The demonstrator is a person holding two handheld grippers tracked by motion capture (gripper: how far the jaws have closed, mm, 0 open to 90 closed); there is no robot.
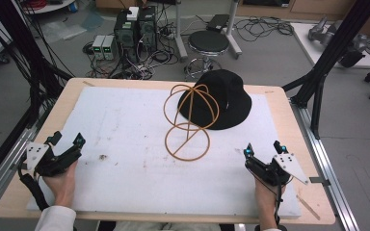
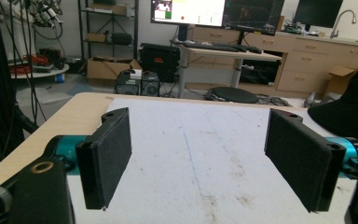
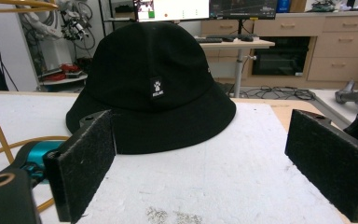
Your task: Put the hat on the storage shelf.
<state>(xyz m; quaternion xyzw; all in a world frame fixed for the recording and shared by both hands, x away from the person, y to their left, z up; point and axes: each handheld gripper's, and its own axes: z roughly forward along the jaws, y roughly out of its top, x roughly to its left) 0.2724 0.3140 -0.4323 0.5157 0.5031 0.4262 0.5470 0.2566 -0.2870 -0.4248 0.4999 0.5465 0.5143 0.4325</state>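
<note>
The black hat [image 1: 219,98] lies brim-down at the upper centre of the counter [image 1: 279,103], well beyond both grippers. At lower left the left gripper [image 1: 66,139] has its jaws spread wide and empty; at lower right the right gripper [image 1: 261,147] likewise. A wire stand [image 1: 189,122] stands just left of the hat. A small white paw label marks the crown; its lettering is too small to read.

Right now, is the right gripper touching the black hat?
Apart. In the right gripper view, bare white mat lies between the open right gripper and the black hat; nothing is between its jaws.
</note>
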